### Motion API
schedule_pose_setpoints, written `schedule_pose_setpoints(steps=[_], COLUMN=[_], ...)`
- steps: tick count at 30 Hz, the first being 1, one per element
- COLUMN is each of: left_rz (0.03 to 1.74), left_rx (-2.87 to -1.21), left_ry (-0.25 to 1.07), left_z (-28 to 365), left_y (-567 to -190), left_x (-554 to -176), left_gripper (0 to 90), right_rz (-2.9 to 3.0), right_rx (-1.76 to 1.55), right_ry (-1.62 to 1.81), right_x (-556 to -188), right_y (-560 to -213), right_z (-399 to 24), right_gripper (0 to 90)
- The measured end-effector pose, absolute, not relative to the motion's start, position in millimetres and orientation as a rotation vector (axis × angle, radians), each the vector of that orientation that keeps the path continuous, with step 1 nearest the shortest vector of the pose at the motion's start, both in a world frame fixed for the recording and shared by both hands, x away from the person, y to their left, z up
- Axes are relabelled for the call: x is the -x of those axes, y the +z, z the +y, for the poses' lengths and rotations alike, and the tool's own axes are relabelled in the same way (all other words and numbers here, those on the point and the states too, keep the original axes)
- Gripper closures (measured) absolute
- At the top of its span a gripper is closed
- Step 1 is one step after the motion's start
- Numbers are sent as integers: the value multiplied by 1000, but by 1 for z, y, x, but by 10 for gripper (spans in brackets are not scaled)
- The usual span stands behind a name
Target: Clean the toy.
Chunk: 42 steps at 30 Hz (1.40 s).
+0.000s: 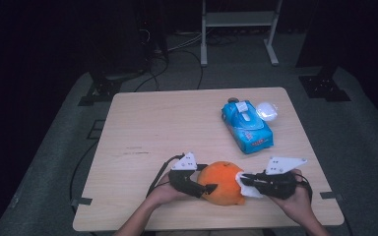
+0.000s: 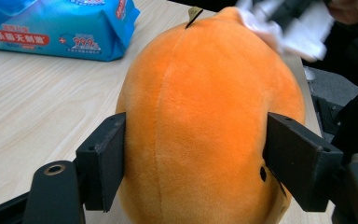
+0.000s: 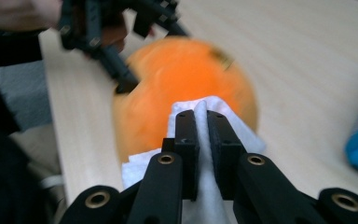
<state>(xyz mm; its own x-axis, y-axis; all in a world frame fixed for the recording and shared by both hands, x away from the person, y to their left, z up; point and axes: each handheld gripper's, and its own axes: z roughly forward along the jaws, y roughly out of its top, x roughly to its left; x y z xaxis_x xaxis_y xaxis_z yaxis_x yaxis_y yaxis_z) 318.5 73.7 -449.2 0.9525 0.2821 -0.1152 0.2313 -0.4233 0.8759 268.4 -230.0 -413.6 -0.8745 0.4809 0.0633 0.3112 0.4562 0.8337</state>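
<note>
An orange plush fruit [image 1: 221, 182] sits near the table's front edge. My left gripper [image 1: 207, 188] grips it from the left, and in the left gripper view its two black pads [image 2: 105, 161] press into the sides of the plush fruit [image 2: 200, 126]. My right gripper [image 1: 246, 183] is shut on a white wipe [image 1: 246, 187] and holds it against the fruit's right side. In the right gripper view the white wipe [image 3: 205, 140] is pinched between the jaws and lies on the orange plush fruit [image 3: 177, 88].
A blue pack of wet wipes [image 1: 246, 125] lies at the back right of the wooden table [image 1: 152, 128], with a round clear lid [image 1: 267, 111] beside it. A metal frame [image 1: 238, 29] stands on the floor beyond the table.
</note>
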Motion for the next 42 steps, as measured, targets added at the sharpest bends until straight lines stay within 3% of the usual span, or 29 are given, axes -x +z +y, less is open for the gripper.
schedule_pose_setpoints(steps=[11,22,30,42], left_rz=[378,377,380,366], left_rx=[-2036,-2046,-2049,-2009], left_ry=[68,84,85,-1], left_z=[72,68,69,64], left_y=[-448,-445,-444,-440], left_x=[-316,-313,-312,-319], left_gripper=[254,252,246,38], right_rz=[2450,2503,2417,2564], right_rx=[-768,-784,-777,-712], right_ry=[1449,1385,1474,1439], right_x=[-288,-266,-293,-277], right_y=[-408,-416,-395,-412], right_z=[-230,-231,-222,-224], right_gripper=[830,829,829,827])
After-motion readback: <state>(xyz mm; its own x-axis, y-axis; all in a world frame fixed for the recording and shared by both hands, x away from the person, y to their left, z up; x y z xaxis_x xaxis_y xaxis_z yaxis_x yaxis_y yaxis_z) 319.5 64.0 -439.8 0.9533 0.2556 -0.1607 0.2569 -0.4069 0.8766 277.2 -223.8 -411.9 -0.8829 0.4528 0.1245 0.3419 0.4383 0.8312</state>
